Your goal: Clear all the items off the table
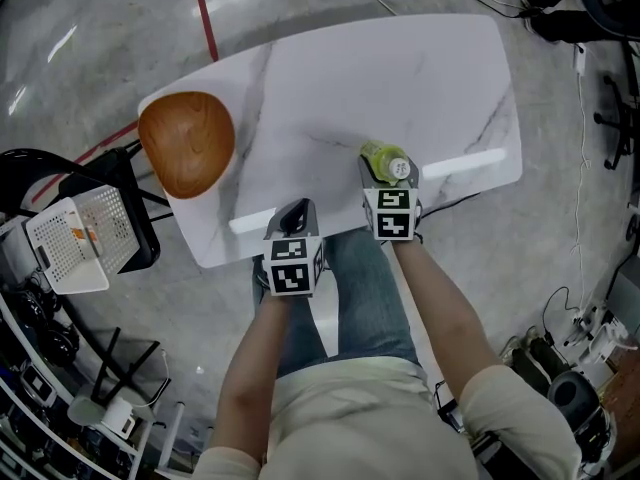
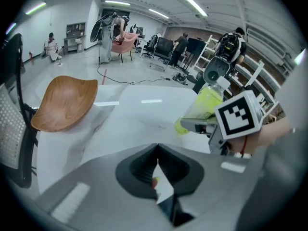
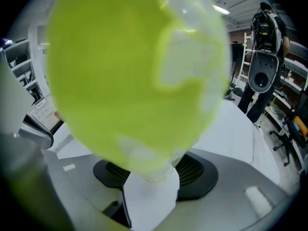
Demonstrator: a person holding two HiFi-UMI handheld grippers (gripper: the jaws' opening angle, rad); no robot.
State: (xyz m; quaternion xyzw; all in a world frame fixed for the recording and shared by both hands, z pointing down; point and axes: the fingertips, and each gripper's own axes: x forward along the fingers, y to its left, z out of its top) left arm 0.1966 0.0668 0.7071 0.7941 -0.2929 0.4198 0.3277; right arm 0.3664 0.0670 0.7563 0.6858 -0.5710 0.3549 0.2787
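A green bottle (image 1: 380, 155) with a white cap stands tilted near the front right of the white marble table (image 1: 400, 78). My right gripper (image 1: 388, 176) is shut on the bottle, one finger on each side of it. Seen from the right gripper view, the bottle (image 3: 134, 71) fills most of the picture just ahead of the jaws. From the left gripper view, the bottle (image 2: 204, 102) leans with its cap up. A brown wooden bowl (image 1: 186, 140) sits on the table's left corner. At the front edge, my left gripper (image 1: 293, 213) is shut and holds nothing.
A white perforated basket (image 1: 75, 238) rests on a black chair left of the table. Cables and equipment lie on the floor at the right and lower left. Several people stand far off in the left gripper view.
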